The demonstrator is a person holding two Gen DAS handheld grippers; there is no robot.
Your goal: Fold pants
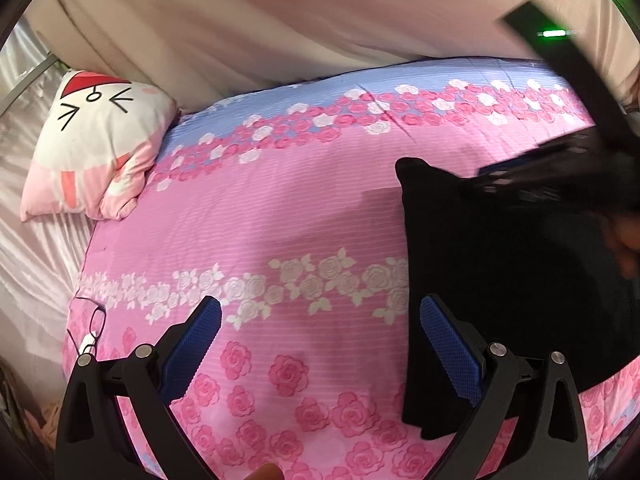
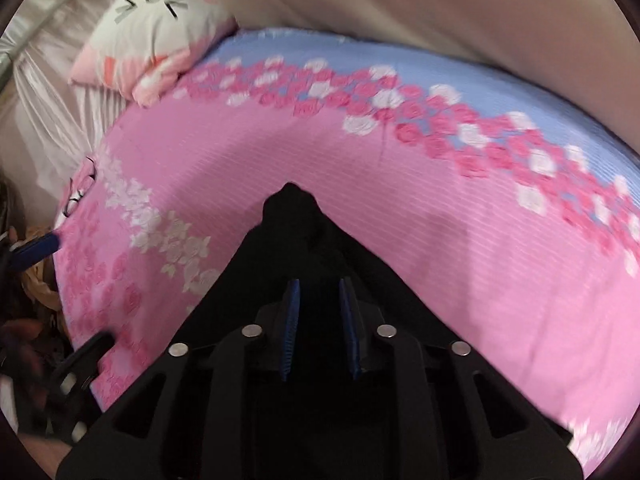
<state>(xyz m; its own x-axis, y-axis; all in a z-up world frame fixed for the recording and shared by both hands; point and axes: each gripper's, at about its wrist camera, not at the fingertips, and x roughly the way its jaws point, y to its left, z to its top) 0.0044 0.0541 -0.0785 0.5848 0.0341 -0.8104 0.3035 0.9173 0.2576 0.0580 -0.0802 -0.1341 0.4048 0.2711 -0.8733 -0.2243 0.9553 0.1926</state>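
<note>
The black pants [image 1: 500, 276] lie folded on the pink floral bedspread [image 1: 280, 220], at the right of the left wrist view. My left gripper [image 1: 320, 344] is open and empty, its right pad just at the pants' left edge. My right gripper [image 2: 320, 328] is shut on a pinched fold of the black pants [image 2: 296, 216], which bunch up ahead of the blue pads [image 2: 292, 320]. The right gripper also shows blurred in the left wrist view [image 1: 560, 176], over the pants' far end.
A white and pink cartoon pillow [image 1: 92, 148] lies at the bed's far left corner. A beige curtain [image 1: 320, 20] hangs behind the bed. A thin black cord with a white plug [image 1: 90, 332] rests near the left edge. Clutter lies beside the bed [image 2: 36, 288].
</note>
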